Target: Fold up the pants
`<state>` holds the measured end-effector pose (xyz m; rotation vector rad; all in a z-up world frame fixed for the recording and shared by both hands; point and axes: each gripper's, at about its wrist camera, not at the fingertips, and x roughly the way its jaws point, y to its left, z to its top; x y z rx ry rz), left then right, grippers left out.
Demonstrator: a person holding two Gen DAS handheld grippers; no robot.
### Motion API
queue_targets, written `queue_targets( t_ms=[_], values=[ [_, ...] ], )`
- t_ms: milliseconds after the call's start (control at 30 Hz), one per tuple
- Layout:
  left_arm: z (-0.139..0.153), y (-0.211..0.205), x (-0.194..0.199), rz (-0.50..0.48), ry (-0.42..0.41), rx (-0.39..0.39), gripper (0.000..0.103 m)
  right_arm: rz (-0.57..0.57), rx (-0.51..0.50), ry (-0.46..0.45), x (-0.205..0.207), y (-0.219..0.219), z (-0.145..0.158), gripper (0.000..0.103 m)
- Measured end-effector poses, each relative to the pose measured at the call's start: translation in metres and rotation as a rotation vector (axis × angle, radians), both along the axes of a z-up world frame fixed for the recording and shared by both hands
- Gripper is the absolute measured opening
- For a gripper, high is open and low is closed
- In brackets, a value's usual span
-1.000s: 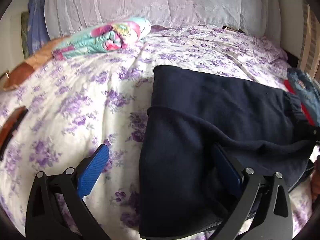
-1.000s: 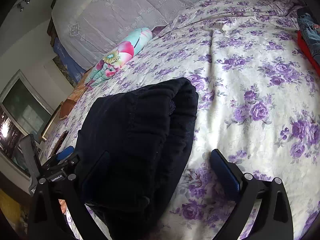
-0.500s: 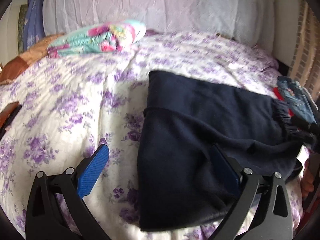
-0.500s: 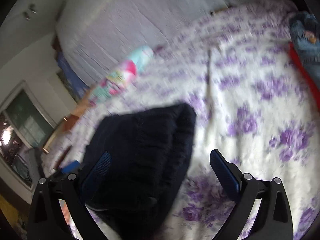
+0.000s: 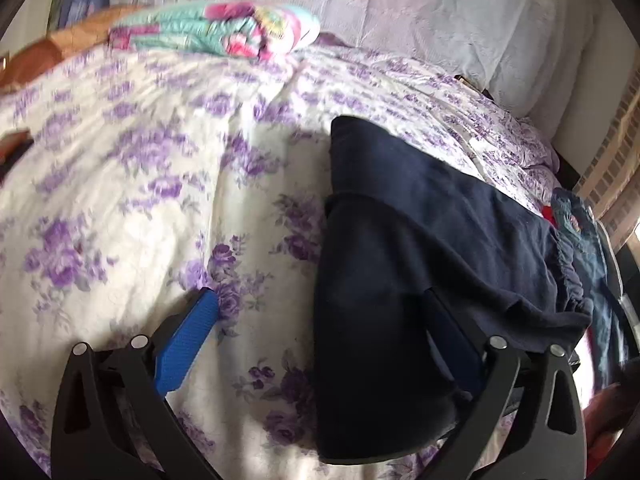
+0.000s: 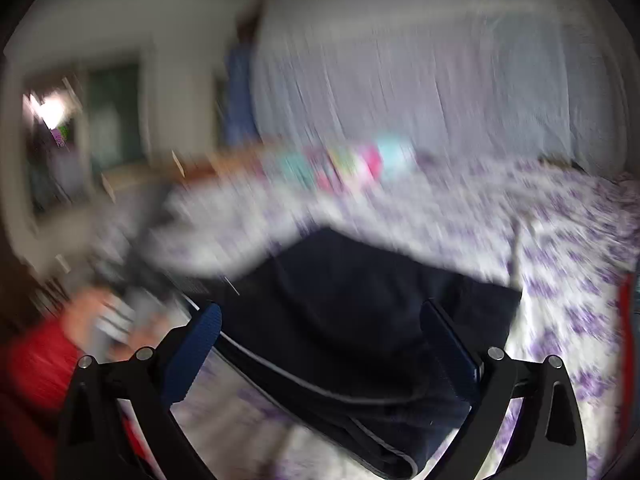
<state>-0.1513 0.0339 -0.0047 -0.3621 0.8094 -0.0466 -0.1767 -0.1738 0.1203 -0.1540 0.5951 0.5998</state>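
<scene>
Both grippers are being held spread wide, nothing clamped: the left gripper (image 5: 320,336) with ribbed blue pads (image 5: 184,344), the right gripper (image 6: 320,344) likewise. Soft navy pants (image 5: 420,248), folded over, are being draped across the floral bedsheet (image 5: 120,184), partly covering the left gripper's right finger. Much of the right wrist view is being smeared by blur.

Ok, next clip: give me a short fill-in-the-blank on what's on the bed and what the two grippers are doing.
1. The dark navy pants lie on a bedspread printed with ____ flowers.
2. The left gripper has its fingers ____, gripping nothing.
3. The colourful rolled blanket lies by the ____ cover at the head of the bed.
4. The right gripper view is heavily ____.

Missing words: purple; open; white; blurred
</scene>
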Motion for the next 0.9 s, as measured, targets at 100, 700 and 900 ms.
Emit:
queue_targets(
  t_ms=[100, 700, 900],
  values=[
    [-0.002, -0.008, -0.010, -0.030, 0.018, 0.079, 0.099, 0.007, -0.158, 0.119, 0.008, 0.019, -0.022, 0.100],
    [-0.004, -0.015, -0.025, -0.029, 0.006, 0.114, 0.099, 0.019, 0.042, 0.206, 0.114, 0.051, 0.025, 0.067],
    [-0.004, -0.022, -0.032, -0.036, -0.001, 0.179, 0.099, -0.037, -0.088, 0.328, 0.139, 0.063, -0.017, 0.069]
  ],
)
